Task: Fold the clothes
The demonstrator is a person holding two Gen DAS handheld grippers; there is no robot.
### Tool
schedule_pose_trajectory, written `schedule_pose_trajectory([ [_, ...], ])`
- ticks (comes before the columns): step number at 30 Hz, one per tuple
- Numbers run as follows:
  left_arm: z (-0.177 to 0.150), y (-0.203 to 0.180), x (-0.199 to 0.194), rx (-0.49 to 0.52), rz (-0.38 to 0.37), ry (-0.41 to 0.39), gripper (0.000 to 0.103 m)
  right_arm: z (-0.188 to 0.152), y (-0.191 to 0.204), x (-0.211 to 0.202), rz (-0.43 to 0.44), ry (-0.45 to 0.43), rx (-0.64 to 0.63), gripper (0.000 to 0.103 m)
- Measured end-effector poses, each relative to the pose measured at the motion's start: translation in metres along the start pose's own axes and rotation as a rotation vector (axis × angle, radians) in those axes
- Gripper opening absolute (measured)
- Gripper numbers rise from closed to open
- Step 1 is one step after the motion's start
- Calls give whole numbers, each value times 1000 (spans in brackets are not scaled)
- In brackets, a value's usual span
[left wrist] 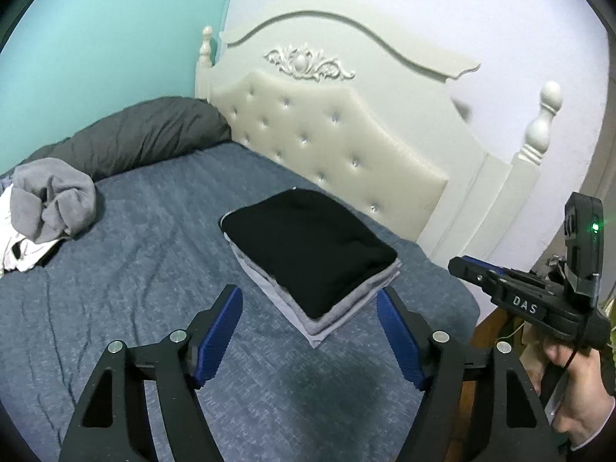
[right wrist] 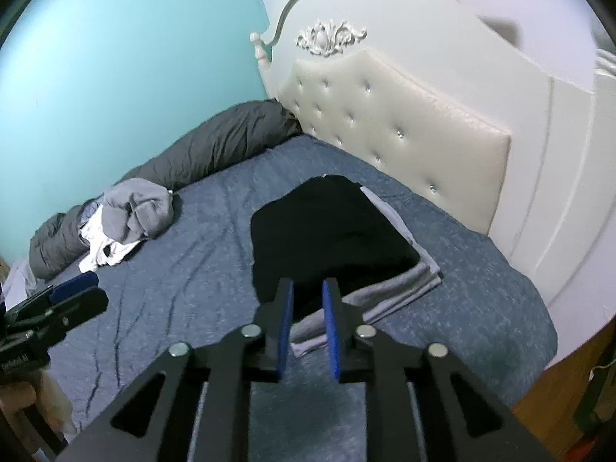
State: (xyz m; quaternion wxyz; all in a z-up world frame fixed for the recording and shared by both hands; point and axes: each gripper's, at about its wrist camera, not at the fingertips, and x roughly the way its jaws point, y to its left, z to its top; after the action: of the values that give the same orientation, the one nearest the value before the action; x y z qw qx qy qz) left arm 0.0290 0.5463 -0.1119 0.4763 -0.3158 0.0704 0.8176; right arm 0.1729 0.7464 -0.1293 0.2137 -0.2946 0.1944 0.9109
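Observation:
A folded black garment [left wrist: 308, 246] [right wrist: 331, 231] tops a stack of folded grey clothes [left wrist: 338, 308] [right wrist: 392, 288] on the bed, near the headboard. My left gripper [left wrist: 308, 296] hovers in front of the stack, open wide, with nothing between its blue pads [left wrist: 219, 331]. My right gripper [right wrist: 308, 285] hangs above the stack's near edge with a narrow gap between its pads and no cloth in it. It also shows at the right of the left wrist view [left wrist: 473, 269]. A crumpled grey garment [left wrist: 54, 200] [right wrist: 138, 208] and a white one [left wrist: 15, 246] [right wrist: 104, 246] lie in a loose heap at the far left.
The bed has a wrinkled blue sheet [left wrist: 134, 269] [right wrist: 192, 254]. A rolled dark grey duvet [left wrist: 146, 134] [right wrist: 215, 146] lies along the teal wall. The white tufted headboard [left wrist: 327, 127] [right wrist: 404, 107] stands behind the stack. A hand [left wrist: 577, 385] holds the right gripper's handle.

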Motion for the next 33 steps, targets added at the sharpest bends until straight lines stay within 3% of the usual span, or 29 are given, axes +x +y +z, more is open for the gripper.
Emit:
schedule_pose_trajectory([
  [5,-5,-9,-37,18,-1,-39,85,-10,16,-44,6,-26,0,35],
  [20,-21,-18,-98,39,0,-87,90,-36,55,-119,-1,-81,-39,39],
  [23,-23,-19,-104,39,2,-93,93,-41,60,-129,2,-94,-45,50],
  [28,-28,-18,-114,42,16,-109,103,-47,65,-138,-6,-105,-50,53],
  [33,-32,-18,-121,40,16,-118,103,-55,67,-142,-7,-116,-28,72],
])
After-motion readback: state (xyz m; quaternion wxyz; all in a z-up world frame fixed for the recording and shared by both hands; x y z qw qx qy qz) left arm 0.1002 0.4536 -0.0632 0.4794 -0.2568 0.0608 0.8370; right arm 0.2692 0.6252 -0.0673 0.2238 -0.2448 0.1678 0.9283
